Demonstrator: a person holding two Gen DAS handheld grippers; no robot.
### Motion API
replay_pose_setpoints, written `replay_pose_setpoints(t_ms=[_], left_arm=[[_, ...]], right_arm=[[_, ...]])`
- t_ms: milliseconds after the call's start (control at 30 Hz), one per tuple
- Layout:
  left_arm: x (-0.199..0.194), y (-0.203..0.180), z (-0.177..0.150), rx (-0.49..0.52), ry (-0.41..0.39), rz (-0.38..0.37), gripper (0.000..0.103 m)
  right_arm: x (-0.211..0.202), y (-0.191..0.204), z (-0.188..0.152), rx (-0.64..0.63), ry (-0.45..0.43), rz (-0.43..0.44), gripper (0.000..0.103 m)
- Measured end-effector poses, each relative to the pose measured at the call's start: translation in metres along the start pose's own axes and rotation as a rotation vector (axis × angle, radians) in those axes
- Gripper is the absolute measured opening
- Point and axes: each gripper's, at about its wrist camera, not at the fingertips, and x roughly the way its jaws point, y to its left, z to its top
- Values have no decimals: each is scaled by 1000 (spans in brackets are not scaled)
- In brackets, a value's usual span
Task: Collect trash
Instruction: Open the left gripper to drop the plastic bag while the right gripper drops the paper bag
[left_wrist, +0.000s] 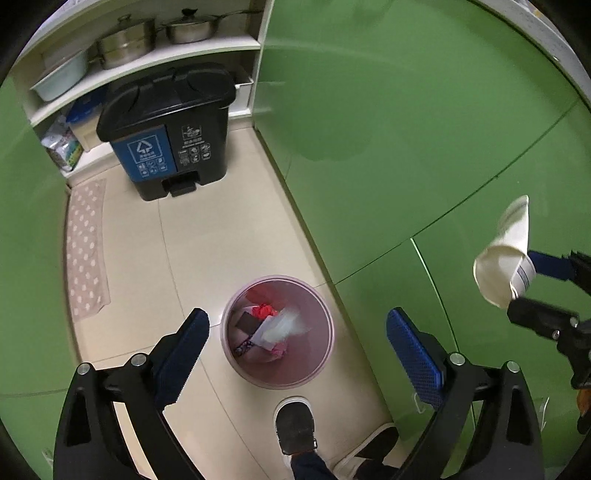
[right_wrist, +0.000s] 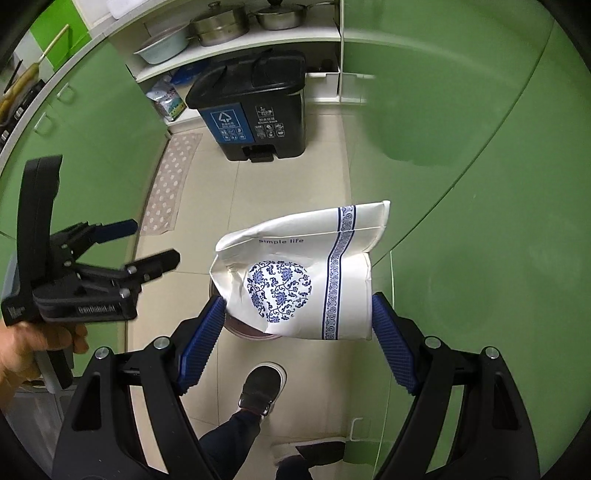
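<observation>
A pink round waste bin (left_wrist: 279, 332) stands on the floor by the green cabinets and holds several scraps of trash. My left gripper (left_wrist: 297, 338) is open and empty, high above the bin. My right gripper (right_wrist: 297, 314) is shut on a white paper bag (right_wrist: 306, 269) with blue flower print, held above the bin, whose rim (right_wrist: 243, 332) shows under the bag. The bag (left_wrist: 504, 258) and right gripper (left_wrist: 524, 284) also show at the right in the left wrist view. The left gripper (right_wrist: 155, 240) shows at the left in the right wrist view.
A black pedal bin (left_wrist: 166, 129) with a blue recycling label stands at the back by white shelves with pots (left_wrist: 127, 42). Green cabinet doors (left_wrist: 406, 129) run along both sides. A spotted mat (left_wrist: 86, 251) lies on the left. The person's shoe (left_wrist: 295, 426) is below the pink bin.
</observation>
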Motion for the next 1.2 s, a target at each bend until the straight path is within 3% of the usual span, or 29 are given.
replay_pose_setpoints(t_ms=[700, 800, 900, 1200], left_arm=[[-54, 49, -13, -130, -70, 61, 96], [-56, 57, -17, -140, -74, 71, 96], [-54, 64, -20, -149, -70, 84, 96], [-53, 63, -18, -147, -60, 78, 96]], right_arm=[[47, 48, 17, -130, 45, 73, 79], [59, 56, 22, -144, 57, 103, 84], [69, 58, 24, -140, 70, 91, 96], [66, 51, 19, -113, 89, 63, 97]])
